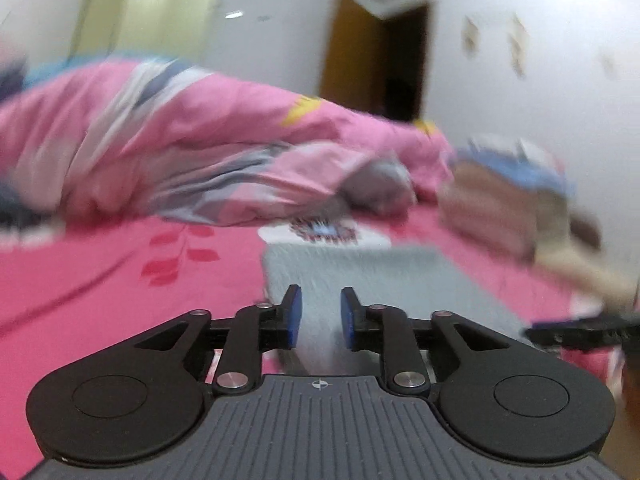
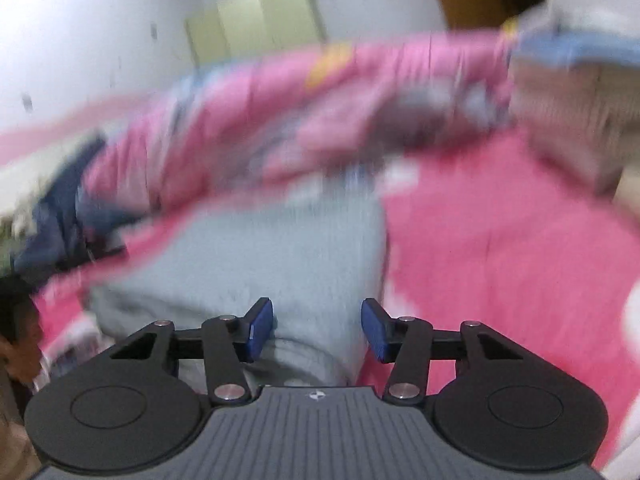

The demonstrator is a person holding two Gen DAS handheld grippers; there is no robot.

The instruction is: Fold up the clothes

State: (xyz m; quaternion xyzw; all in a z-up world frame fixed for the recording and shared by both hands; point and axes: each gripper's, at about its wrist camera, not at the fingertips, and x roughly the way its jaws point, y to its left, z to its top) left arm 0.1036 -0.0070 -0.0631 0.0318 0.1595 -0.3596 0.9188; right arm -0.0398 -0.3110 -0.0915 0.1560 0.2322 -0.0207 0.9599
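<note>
Nearest in the left wrist view, the left gripper has its blue pads a narrow gap apart, with nothing pinched between them; the pale grey garment lies just past and below the tips. Far right in that view, a dark blurred shape, seemingly the tip of the other tool, pokes in at the edge.

In the right wrist view, the right gripper stands spread wider, and the same pale grey garment runs through the gap and on beyond it. The pads do not press the cloth; the left pad sits close against it, though blur keeps me from saying whether they touch.

The garment lies flat on the pink bedsheet, a folded rectangle with a white printed piece at its far end.

Farther back, a rumpled pink quilt stretches across the bed. To its right sits a stack of folded clothes, blue on top and tan beneath. Behind them are a white wall and a brown door.
</note>
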